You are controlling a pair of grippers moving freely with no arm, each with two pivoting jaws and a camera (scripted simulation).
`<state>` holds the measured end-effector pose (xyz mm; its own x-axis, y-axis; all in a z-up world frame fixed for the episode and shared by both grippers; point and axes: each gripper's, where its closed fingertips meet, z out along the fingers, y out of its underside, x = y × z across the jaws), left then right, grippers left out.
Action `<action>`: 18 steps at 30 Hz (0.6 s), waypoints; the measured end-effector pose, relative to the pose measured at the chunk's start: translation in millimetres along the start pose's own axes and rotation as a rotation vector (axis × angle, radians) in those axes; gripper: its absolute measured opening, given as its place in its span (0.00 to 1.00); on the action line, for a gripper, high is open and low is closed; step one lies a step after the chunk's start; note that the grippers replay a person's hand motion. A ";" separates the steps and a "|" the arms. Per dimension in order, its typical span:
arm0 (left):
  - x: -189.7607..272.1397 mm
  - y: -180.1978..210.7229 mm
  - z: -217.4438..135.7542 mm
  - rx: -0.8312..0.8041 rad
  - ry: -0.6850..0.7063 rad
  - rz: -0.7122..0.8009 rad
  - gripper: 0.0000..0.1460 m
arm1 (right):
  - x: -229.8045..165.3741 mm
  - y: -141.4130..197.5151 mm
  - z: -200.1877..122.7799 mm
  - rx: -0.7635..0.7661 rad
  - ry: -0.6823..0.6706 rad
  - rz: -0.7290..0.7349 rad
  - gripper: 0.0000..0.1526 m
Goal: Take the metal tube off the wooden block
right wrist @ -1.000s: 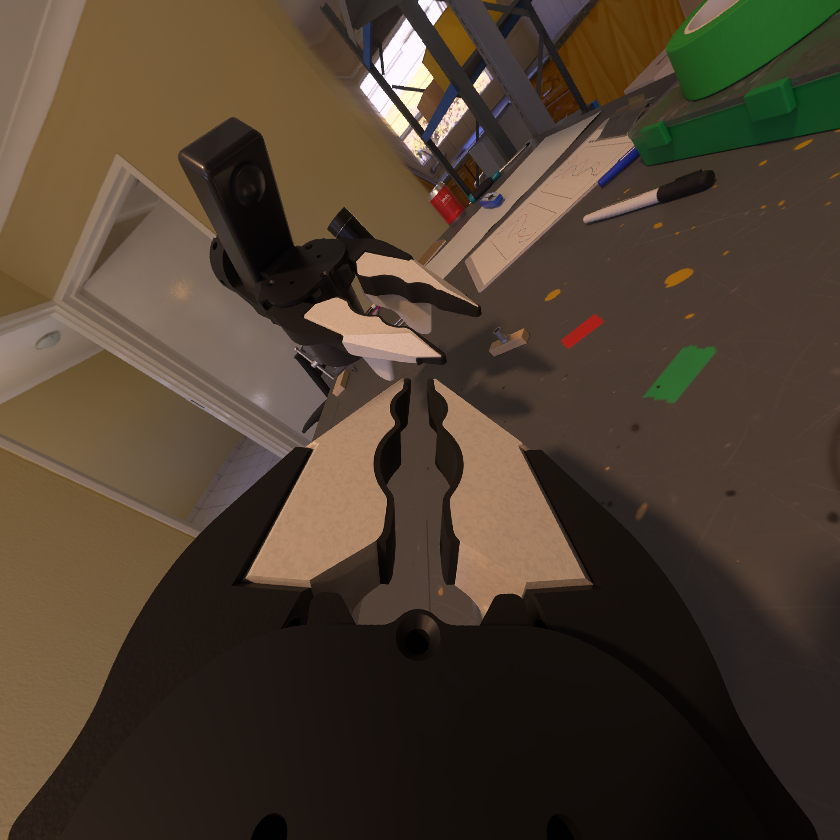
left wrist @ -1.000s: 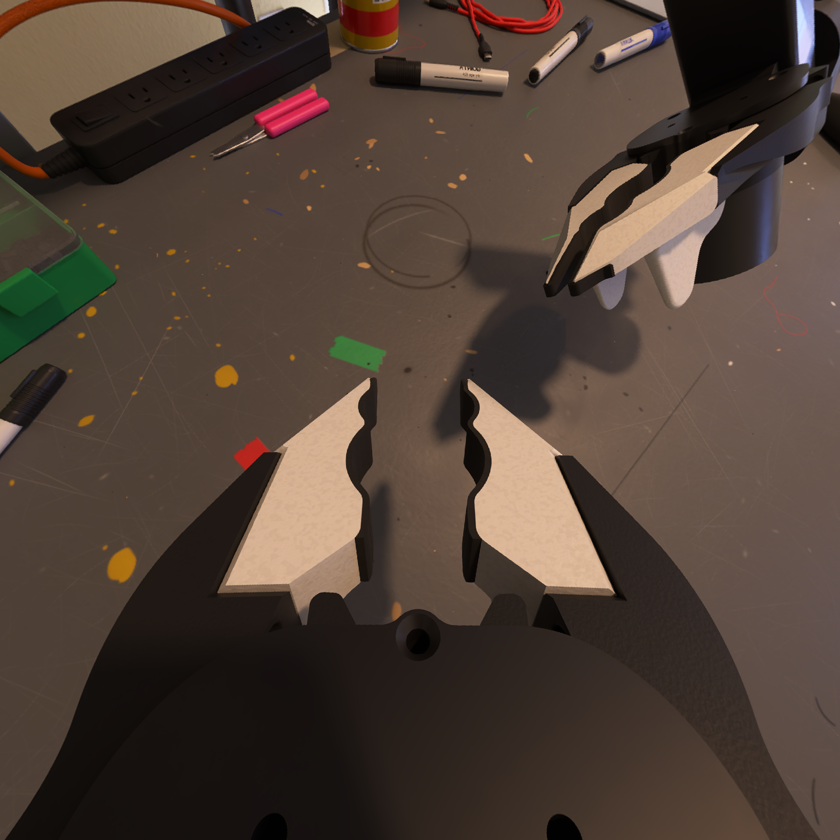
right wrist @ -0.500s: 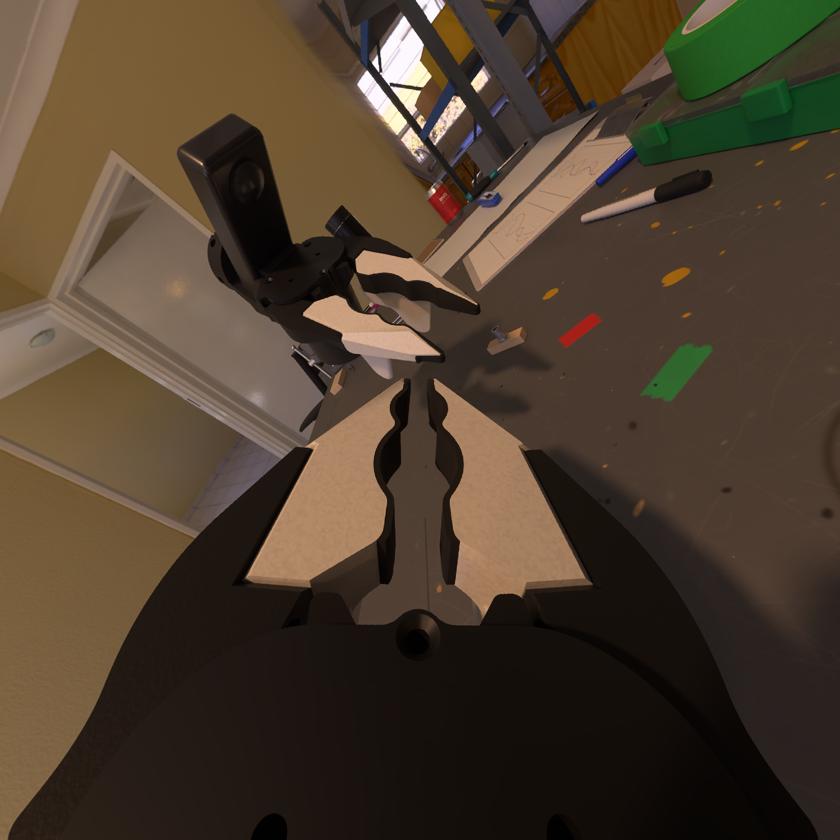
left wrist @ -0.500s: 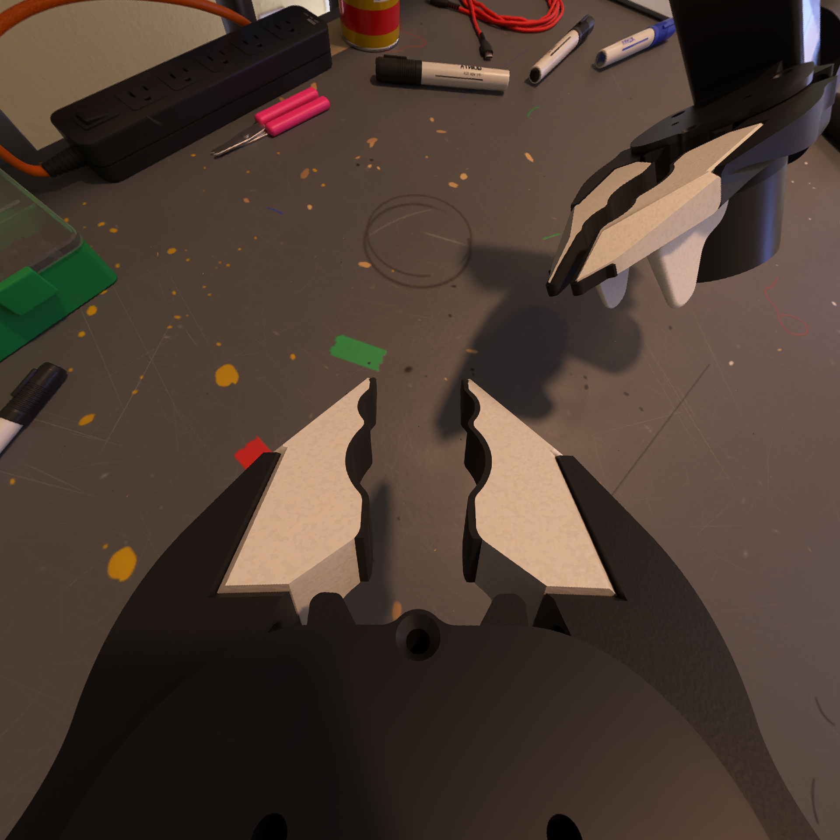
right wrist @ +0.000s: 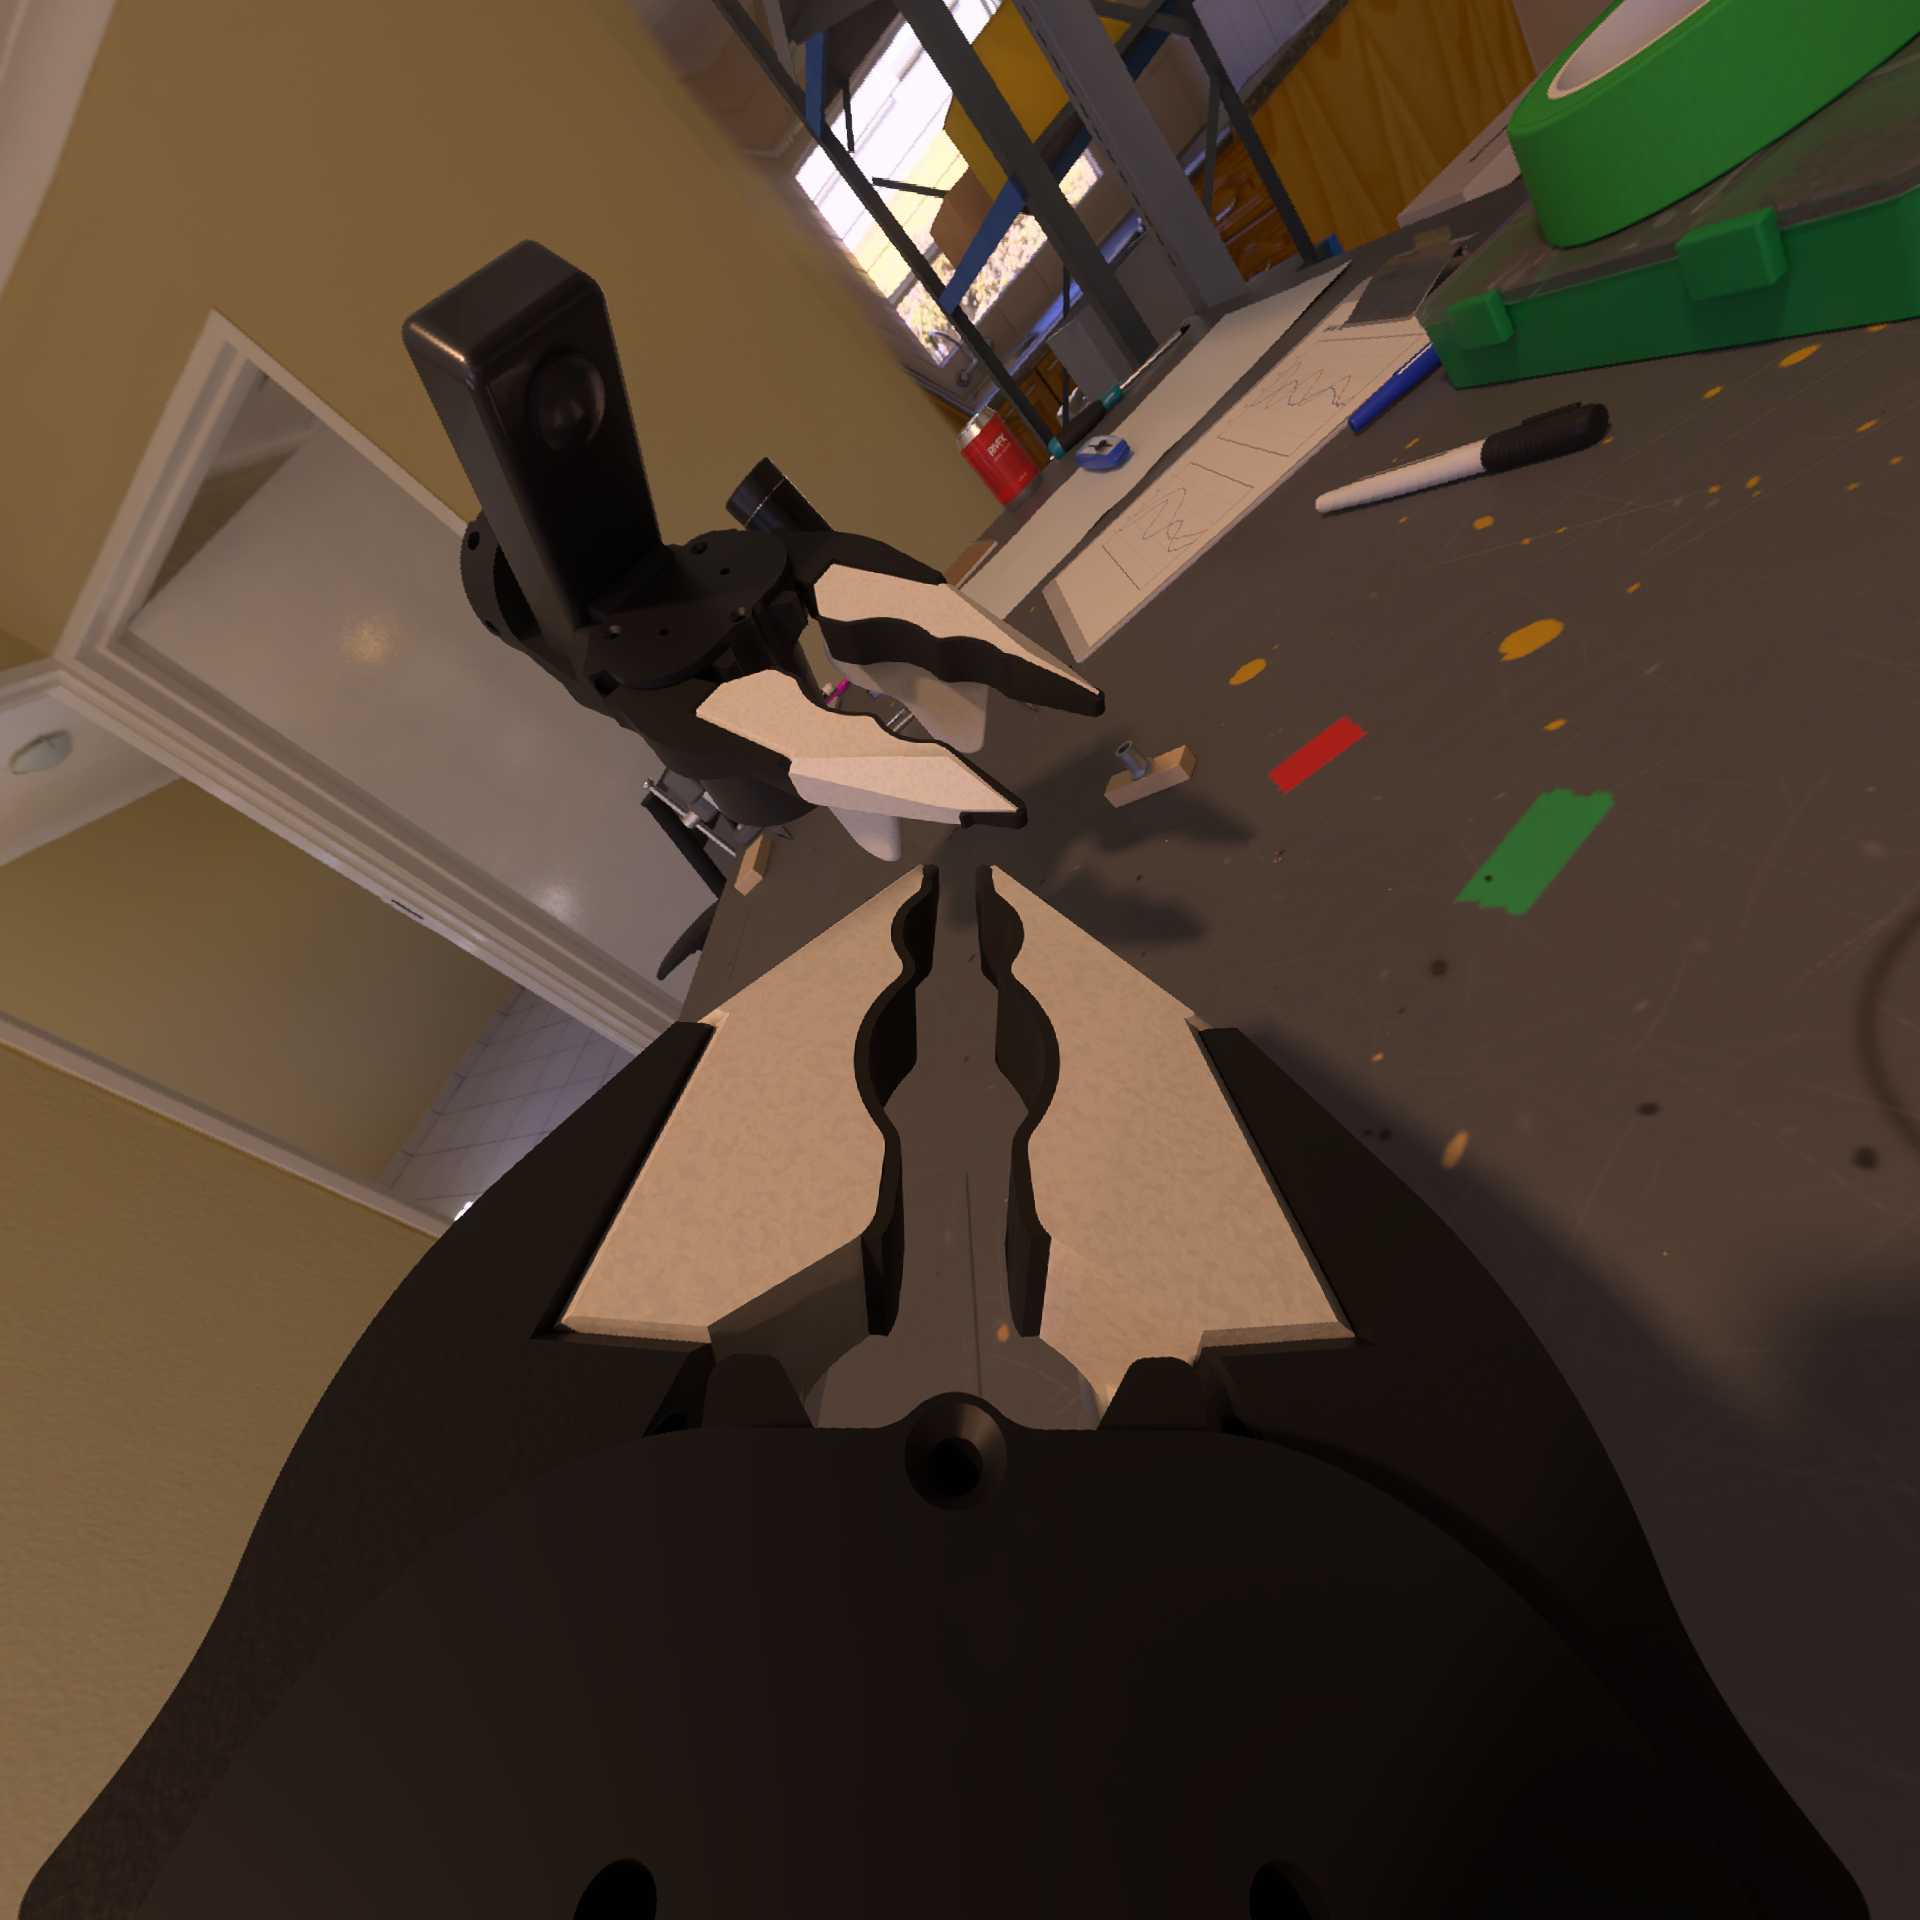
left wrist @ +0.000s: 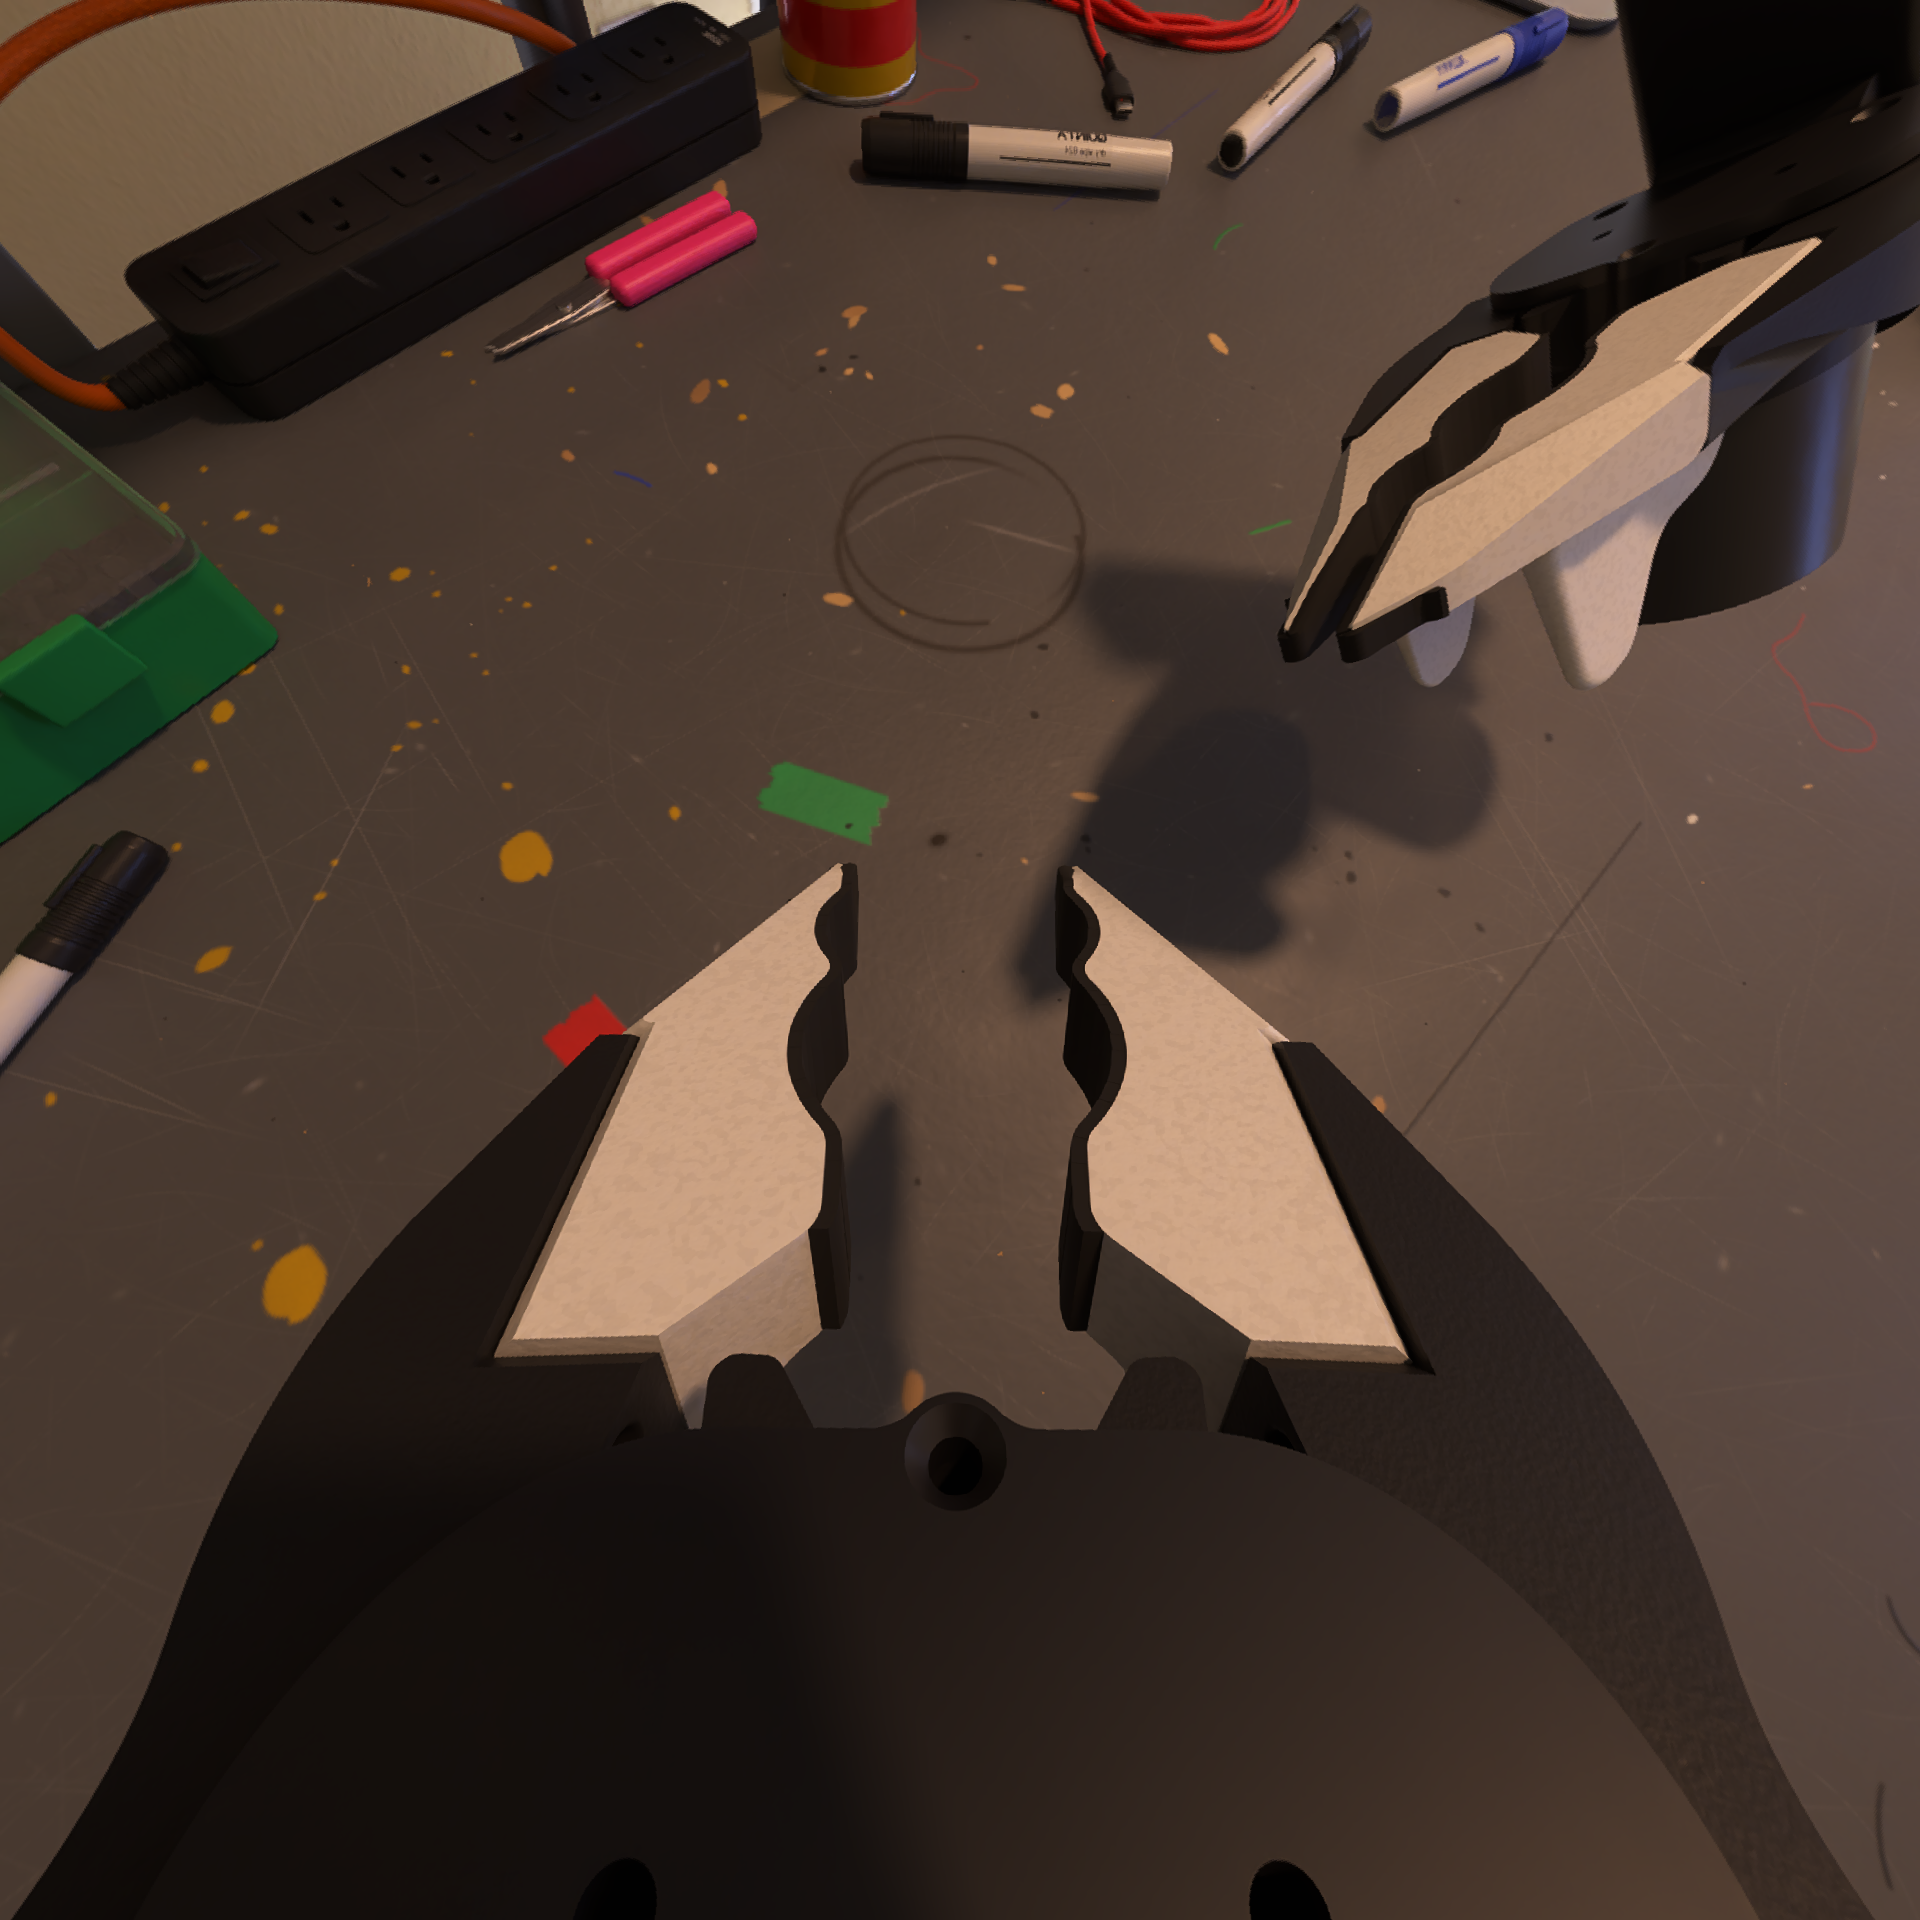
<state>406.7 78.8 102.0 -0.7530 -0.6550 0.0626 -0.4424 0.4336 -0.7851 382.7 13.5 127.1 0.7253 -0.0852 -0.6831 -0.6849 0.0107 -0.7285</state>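
Between left gripper (left wrist: 956, 873) fingers: nothing, jaws wide apart. Right gripper (right wrist: 958, 871): nearly closed, narrow gap, empty. Beyond on worktop (right wrist: 1662, 935): 1 wooden block (right wrist: 1151, 777) w/ 1 metal tube (right wrist: 1132, 760) upright. Risk: small block prob. lifts w/ tube unless pinned. Markers: 4 (left wrist: 1018, 154).

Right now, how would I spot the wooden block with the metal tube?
Find the dark grey table and its red tape strip. Just left lies a small pale wooden block. Only it has a short metal tube standing on top.
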 end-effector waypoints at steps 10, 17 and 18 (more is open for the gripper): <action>5.1 0.9 -6.5 -0.005 -0.003 0.021 0.24 | -11.1 5.6 -4.0 -0.049 0.062 -0.070 0.04; -0.5 3.7 -37.8 0.009 -0.061 0.041 0.22 | -16.7 30.7 -3.1 -0.138 0.117 -0.106 0.04; -4.2 5.9 -43.8 0.005 -0.078 0.041 0.22 | -16.9 36.4 -1.8 -0.159 0.121 -0.107 0.04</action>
<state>385.9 111.3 124.1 -0.7302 -0.6830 -0.0174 -0.4097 0.4582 -0.7888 345.3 13.6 112.2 0.7871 -0.1966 -0.5847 -0.6142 -0.1610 -0.7726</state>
